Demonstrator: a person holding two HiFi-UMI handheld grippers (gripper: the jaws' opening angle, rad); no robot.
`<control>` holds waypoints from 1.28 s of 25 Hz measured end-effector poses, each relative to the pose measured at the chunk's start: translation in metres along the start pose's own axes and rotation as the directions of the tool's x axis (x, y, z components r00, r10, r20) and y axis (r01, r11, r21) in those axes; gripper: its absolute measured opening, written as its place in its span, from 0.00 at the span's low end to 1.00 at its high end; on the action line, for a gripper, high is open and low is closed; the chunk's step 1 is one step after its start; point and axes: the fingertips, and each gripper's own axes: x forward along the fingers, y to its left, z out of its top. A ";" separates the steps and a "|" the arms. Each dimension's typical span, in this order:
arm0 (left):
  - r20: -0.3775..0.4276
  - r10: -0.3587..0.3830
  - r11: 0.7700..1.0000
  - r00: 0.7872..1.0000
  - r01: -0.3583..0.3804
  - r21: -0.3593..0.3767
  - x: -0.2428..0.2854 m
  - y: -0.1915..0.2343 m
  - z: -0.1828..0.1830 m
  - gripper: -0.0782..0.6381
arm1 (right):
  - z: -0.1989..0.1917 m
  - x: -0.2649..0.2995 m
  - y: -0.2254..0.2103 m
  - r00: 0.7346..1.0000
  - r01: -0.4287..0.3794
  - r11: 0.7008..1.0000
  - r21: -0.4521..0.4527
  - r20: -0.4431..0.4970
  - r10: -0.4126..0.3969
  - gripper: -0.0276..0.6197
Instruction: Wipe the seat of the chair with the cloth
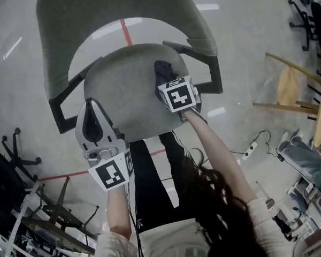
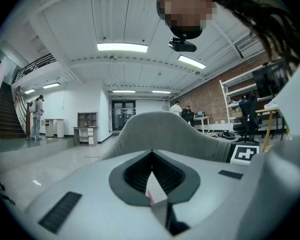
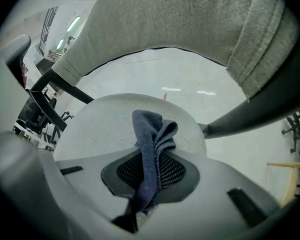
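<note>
The grey fabric chair seat (image 1: pixel 125 82) lies below me, its curved backrest (image 1: pixel 117 7) at the top of the head view. My right gripper (image 1: pixel 165 78) is over the seat's right half, shut on a dark blue cloth (image 1: pixel 162 67) that touches the seat. In the right gripper view the cloth (image 3: pixel 153 131) stands bunched between the jaws of the right gripper (image 3: pixel 149 160), with the seat (image 3: pixel 105 129) beyond. My left gripper (image 1: pixel 91 104) hovers at the seat's front left edge, jaws together and holding nothing. Its own view shows the left gripper (image 2: pixel 151 156) pointing level at the backrest (image 2: pixel 165 129).
Black armrests (image 1: pixel 206 63) flank the seat. A wooden chair (image 1: pixel 291 87) stands at the right, a black office-chair base (image 1: pixel 21 151) at the left. A power strip with cables (image 1: pixel 250 150) lies on the floor. Red tape (image 1: pixel 126 32) crosses the floor. My legs (image 1: pixel 155 170) are just before the seat.
</note>
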 end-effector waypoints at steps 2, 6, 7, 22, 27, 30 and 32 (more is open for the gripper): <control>0.005 -0.006 1.000 1.000 0.006 0.003 0.002 -0.004 0.002 0.13 | -0.004 -0.006 -0.012 0.999 0.041 0.999 0.021 -0.004 -0.041 0.13; 0.016 -0.011 1.000 1.000 0.011 0.003 0.004 -0.009 0.006 0.13 | -0.010 -0.013 -0.035 0.994 0.110 0.993 0.043 0.007 -0.110 0.13; 0.016 -0.012 1.000 1.000 0.011 0.003 0.004 -0.009 0.006 0.13 | -0.011 -0.016 -0.038 0.992 0.125 0.991 0.052 0.010 -0.126 0.13; -0.002 -0.067 0.998 0.998 0.067 0.012 -0.007 -0.012 -0.004 0.13 | -0.024 -0.029 -0.055 0.956 0.288 0.937 0.196 -0.007 -0.293 0.13; 0.021 -0.060 0.998 0.998 0.060 0.023 -0.012 0.008 0.003 0.13 | -0.026 -0.037 -0.058 0.946 0.320 0.925 0.207 -0.011 -0.325 0.13; 0.021 -0.042 0.999 0.999 0.042 0.020 -0.019 0.028 0.006 0.13 | -0.017 -0.048 -0.044 0.961 0.266 0.933 0.243 0.008 -0.276 0.13; 0.012 -0.023 1.000 1.000 0.023 -0.006 -0.024 0.043 0.005 0.13 | 0.000 -0.054 -0.024 0.977 0.175 0.934 0.312 0.061 -0.204 0.13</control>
